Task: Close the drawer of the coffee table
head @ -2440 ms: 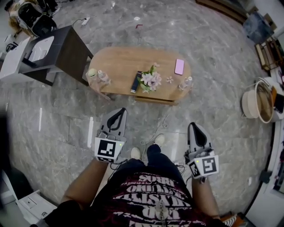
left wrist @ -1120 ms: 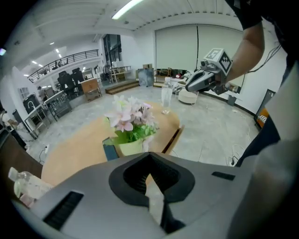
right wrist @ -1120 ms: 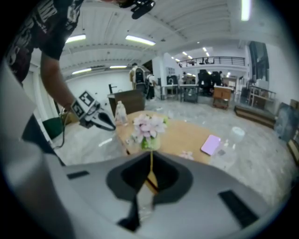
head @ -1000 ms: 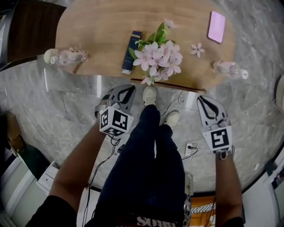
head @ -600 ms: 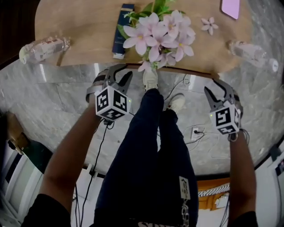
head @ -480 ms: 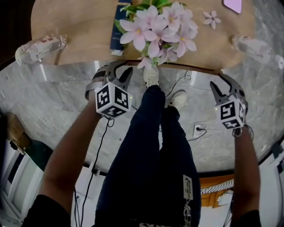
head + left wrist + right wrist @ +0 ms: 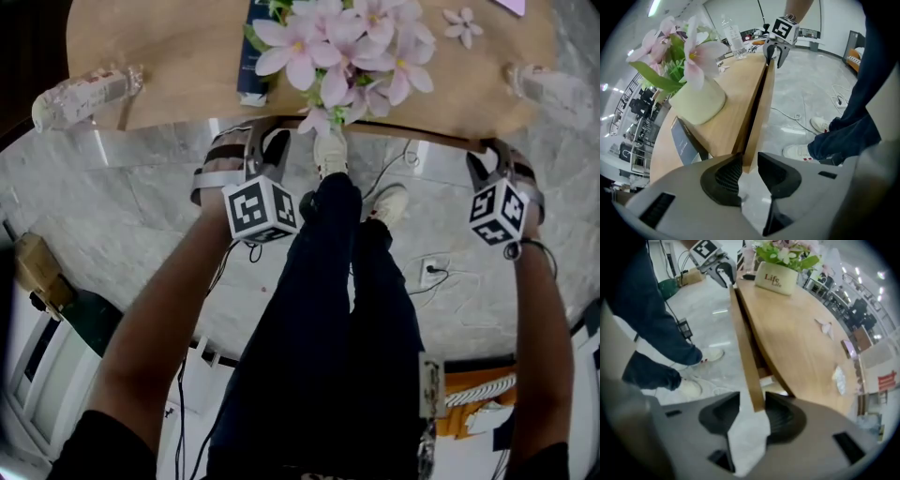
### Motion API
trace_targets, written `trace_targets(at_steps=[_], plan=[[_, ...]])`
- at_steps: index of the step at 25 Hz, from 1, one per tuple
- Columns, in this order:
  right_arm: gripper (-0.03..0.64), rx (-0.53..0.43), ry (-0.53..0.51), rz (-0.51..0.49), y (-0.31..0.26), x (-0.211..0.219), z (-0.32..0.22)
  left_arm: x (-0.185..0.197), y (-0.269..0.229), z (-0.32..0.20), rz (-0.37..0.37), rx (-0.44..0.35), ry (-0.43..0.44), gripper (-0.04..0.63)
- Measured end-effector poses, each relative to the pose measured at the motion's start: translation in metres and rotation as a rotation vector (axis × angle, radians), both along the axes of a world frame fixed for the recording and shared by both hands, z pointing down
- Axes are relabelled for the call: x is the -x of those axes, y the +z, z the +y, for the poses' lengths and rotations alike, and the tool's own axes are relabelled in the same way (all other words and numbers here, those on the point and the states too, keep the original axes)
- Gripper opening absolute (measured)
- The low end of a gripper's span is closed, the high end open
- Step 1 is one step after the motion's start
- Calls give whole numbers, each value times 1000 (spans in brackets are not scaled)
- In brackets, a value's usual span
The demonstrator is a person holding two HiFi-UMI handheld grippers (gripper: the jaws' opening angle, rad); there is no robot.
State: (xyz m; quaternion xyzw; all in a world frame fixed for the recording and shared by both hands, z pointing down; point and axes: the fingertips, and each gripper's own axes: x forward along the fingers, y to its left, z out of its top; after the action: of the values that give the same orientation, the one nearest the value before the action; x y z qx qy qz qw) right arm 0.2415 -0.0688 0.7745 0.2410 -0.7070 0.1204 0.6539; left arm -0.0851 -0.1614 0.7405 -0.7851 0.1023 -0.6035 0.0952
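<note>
The oval wooden coffee table (image 7: 169, 47) has its drawer front (image 7: 403, 139) standing a little way out from the body; the gap shows beside the drawer front (image 7: 759, 117) in the left gripper view and the drawer front (image 7: 743, 352) in the right gripper view. My left gripper (image 7: 264, 136) points down over the panel's left end. In its own view the left gripper (image 7: 750, 168) straddles the panel's end, jaws closing, pads not pressing. My right gripper (image 7: 500, 155) straddles the other end, and in its own view the right gripper (image 7: 752, 416) has its jaws opening.
A pot of pink flowers (image 7: 337, 47), a dark box (image 7: 255, 56) and two plastic bottles (image 7: 84, 94) (image 7: 548, 89) lie on the tabletop. The person's legs (image 7: 347, 309) and shoes (image 7: 330, 150) stand between the grippers. A cable and socket (image 7: 433, 272) lie on the marble floor.
Both grippers have come down and forward to the table's front edge. Their jaws, shut a second ago, now stand apart over the drawer front's ends. The head has leaned closer to the table.
</note>
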Motion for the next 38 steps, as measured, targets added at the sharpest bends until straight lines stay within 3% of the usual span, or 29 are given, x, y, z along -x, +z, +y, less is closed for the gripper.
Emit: trace_targets(at_steps=[2,5,10,16,19,25,30,33,38], plan=[[183,-21,-7,29,4,-2,-3,-1,1,-2,16,-16,-43,129],[122,-38,-38,22,7,-1,-7,1,0,-4,33,-30,-107,117],[109,-34,-108,-28,4,3,4,0,1,-1,17,-29,-131,118],[106,-18,-117,-61,3,6,5,2,-1,10,-7,6,-92,126],[104,-2,-125,-75,2,7,8,10,-6,0,-49,-21,-83,117],[104,8,-120,-115,2,6,8,15,17,2,-162,-6,-5,175],[106,-3,-121,-115,6,8,5,17,16,-7,-161,-79,-7,115],[104,12,-112,-103,10,8,6,17,19,-6,-154,-45,-42,115],[100,7,-137,-80,11,8,17,18,22,7,-166,-11,-13,104]])
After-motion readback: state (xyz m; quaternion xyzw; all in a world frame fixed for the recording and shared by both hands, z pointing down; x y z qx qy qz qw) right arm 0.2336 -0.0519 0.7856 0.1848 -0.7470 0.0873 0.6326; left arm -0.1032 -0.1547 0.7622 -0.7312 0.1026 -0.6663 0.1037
